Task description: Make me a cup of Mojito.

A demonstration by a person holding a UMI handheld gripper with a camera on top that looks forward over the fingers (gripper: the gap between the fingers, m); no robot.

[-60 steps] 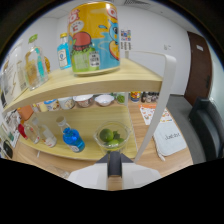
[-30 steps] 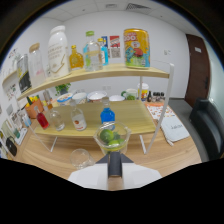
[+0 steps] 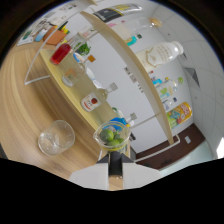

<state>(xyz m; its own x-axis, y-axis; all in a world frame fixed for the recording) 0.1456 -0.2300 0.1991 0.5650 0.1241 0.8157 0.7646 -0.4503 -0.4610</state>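
My gripper (image 3: pixel 114 152) is shut on a small clear cup of green lime pieces (image 3: pixel 111 136), which sits right at the fingertips. The whole view is rolled hard, so the held cup is tilted over the wooden table (image 3: pixel 20 110). An empty clear glass (image 3: pixel 56 137) stands on the table just beside the held cup, a short gap apart. Only the narrow inner parts of the fingers show under the cup.
Beyond the cup a two-level wooden shelf (image 3: pixel 125 60) runs diagonally. On it stand a red-liquid bottle (image 3: pixel 61 53), a clear bottle with a red label (image 3: pixel 91 101), a large white jug (image 3: pixel 162 54) and a yellow juice carton (image 3: pixel 179 114). A dark door (image 3: pixel 192 137) lies farther off.
The gripper has rolled sharply with the lime cup still held, so the shelf now runs diagonally. The empty glass now lies close beside the cup, larger and nearer than before.
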